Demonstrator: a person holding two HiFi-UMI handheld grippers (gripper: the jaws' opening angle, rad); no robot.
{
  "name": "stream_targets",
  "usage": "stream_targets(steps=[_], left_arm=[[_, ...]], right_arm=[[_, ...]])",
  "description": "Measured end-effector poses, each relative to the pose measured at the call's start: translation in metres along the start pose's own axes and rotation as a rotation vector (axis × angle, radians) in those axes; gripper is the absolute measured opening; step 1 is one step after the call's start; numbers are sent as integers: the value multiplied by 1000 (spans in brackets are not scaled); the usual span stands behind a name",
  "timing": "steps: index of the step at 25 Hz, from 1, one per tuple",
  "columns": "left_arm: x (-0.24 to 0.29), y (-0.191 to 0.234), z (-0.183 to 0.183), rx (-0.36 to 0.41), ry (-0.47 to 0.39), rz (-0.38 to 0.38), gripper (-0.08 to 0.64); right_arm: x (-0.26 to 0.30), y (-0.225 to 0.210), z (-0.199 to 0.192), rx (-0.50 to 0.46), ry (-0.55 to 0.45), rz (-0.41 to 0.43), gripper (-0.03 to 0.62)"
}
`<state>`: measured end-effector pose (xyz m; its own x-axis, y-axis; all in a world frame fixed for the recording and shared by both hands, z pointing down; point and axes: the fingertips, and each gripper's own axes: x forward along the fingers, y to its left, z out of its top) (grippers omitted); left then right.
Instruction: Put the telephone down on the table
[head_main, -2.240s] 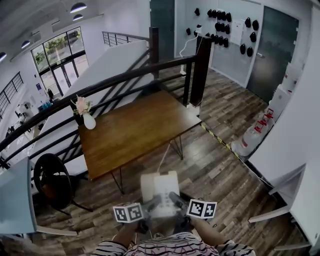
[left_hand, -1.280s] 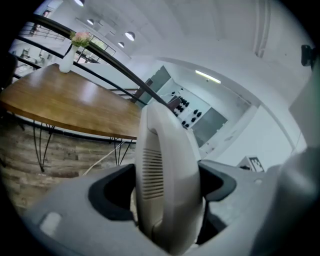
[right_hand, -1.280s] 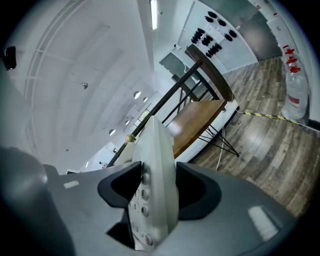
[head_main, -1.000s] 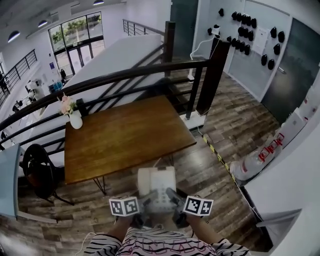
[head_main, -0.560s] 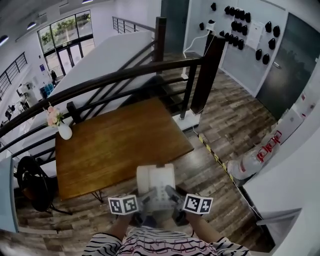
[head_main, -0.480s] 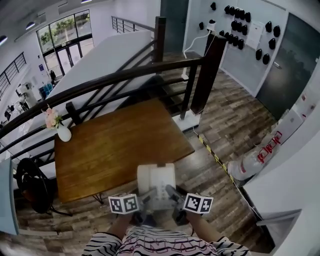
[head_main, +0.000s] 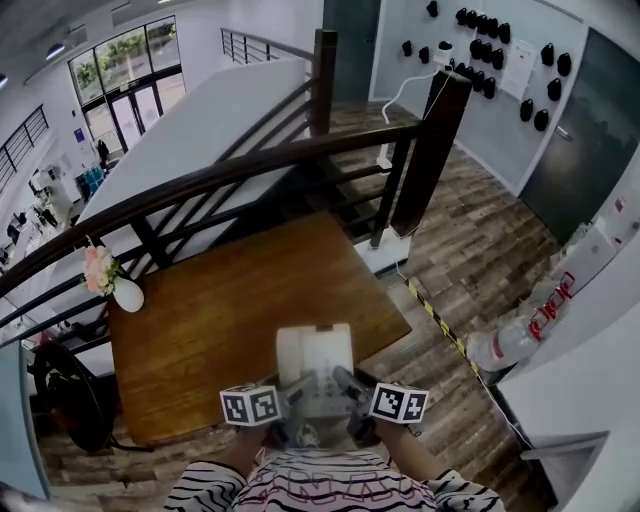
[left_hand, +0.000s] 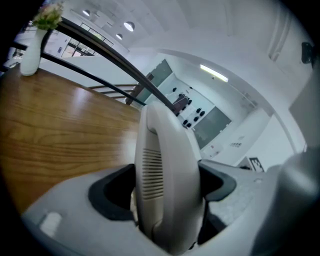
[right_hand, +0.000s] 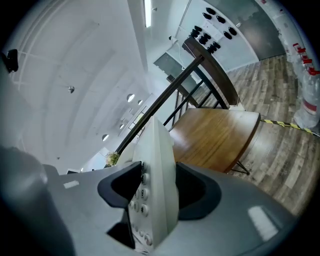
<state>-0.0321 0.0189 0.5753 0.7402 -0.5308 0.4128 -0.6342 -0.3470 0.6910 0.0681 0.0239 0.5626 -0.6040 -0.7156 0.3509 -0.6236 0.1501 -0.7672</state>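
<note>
At nine o'clock from where the person stands, a white vase (head_main: 127, 293) of flowers sits on the far left corner of the wooden bench (head_main: 220, 300). The rest of the top is bare wood.

The left tool (head_main: 292, 398) is clenched on the telephone (head_main: 314, 355) from its left side, jaws closed across the handset (left_hand: 167, 185). The telephone is held up in the air at twelve o'clock, just ahead of the person. From above it shows over the bench's near edge and does not seem to rest on it. The right tool (head_main: 347, 392) grips the telephone's right side, pads pressed either side of the keypad (right_hand: 134, 192).

To do this well, I'd say carry it a little further in toward the middle of the bench so the whole base has wood under it. Both tools should lower together and level, so the handset doesn't slip from its cradle. Only let go once the base sits flat, opening both sides at once, and stay well clear of the vase.
</note>
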Motion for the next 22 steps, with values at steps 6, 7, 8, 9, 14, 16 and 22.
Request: stream_targets(steps=[6,7,8,9,14,16,22], left_arm=[[13,39,49,-5,-4,4,379],[16,45,54,-12,-6,5,379],[18,50,60,-19,-9,6,379],[22,55,66,-26,-12,8,379],[49,79,93,-41,-28,35,379],[58,88,106,-50,-41,51,379],[98,108,153,-79,-88,81,379]], right_arm=[[62,2,22,14,15,5,213],[70,2,25,12,20,5,213],[78,1,29,10,26,5,213],[86,0,33,7,31,7,213],[123,-14,61,2,65,19,213],[138,-16,73,-6,84,30,213],[188,-33,122,-35,142,68,213]])
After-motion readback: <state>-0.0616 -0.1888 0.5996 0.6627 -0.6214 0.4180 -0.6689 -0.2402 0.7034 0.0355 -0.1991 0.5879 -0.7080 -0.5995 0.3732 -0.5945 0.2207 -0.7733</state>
